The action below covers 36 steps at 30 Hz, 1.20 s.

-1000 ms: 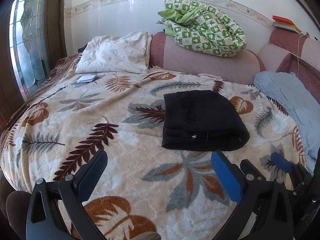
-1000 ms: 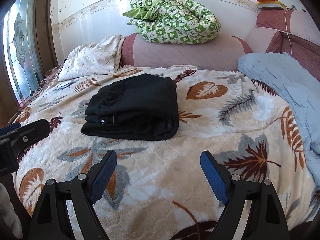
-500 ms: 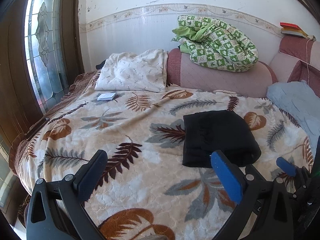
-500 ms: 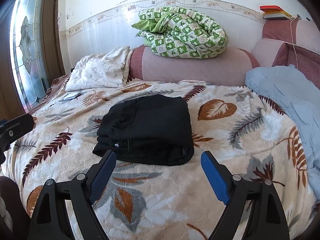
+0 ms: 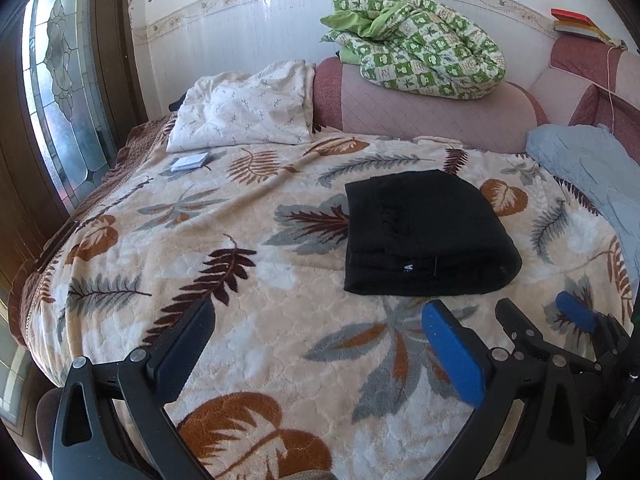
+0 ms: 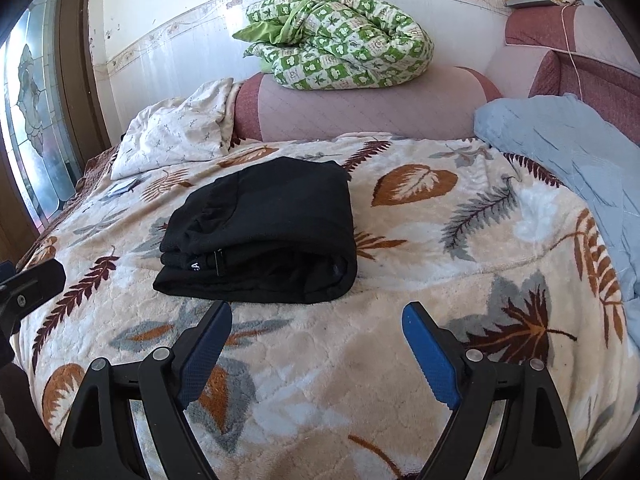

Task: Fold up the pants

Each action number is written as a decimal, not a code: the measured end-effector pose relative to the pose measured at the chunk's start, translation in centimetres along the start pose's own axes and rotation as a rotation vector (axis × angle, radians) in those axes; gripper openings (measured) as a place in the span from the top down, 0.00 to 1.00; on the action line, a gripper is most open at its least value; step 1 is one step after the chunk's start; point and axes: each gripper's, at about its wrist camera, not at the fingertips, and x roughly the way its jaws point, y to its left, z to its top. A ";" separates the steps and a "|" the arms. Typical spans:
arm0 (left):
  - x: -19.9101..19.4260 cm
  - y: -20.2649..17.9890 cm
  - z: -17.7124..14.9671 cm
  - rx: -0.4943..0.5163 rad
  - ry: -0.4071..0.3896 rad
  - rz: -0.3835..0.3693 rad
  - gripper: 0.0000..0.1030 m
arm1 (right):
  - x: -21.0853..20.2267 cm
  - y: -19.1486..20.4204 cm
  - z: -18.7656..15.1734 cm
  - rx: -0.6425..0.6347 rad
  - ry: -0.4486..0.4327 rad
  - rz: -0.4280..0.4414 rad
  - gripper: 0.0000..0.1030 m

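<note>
Pants: black pants (image 6: 260,232) sit folded into a thick rectangle on the leaf-print blanket (image 6: 360,380) of the bed, roughly mid-bed. Looks like the folding is basically done, layers stacked with the rounded fold edge at the right and a small white tag facing the cameras.

Why there: my guess is the open middle of the bed gives flat room to fold, with the green quilt (image 5: 416,60) parked up on the pink headrest at 12 o'clock, the white pillow (image 5: 244,112) at 10 o'clock and the blue cover (image 6: 560,152) off at 2 o'clock, all well apart from the bundle.

Left tongs: left tongs (image 5: 320,344) are spread wide, nothing between them, hovering over bare blanket. Pants lie at about 1 o'clock from them, near but not touched.

Right tongs: right tongs (image 6: 316,344) are also wide apart and empty. Bundle sits at about 11 o'clock, just past the fingertips, no contact.

Pose: both hands angle downward toward the bed, side by side, right one showing at 3 o'clock in the left view.

Small extra: little flat packet (image 5: 190,162) lies by the pillow.
</note>
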 end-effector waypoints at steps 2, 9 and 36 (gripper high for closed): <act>0.6 -0.1 -0.5 0.000 0.029 -0.009 0.00 | 0.1 0.0 -0.1 -0.005 0.005 -0.009 0.12; 1.9 0.0 -1.3 -0.008 0.086 -0.021 0.00 | 0.5 0.1 -0.4 -0.018 0.024 -0.029 0.12; 3.4 -0.9 -3.0 0.012 0.155 -0.070 0.00 | 1.8 -0.5 -1.4 -0.020 0.068 -0.081 0.12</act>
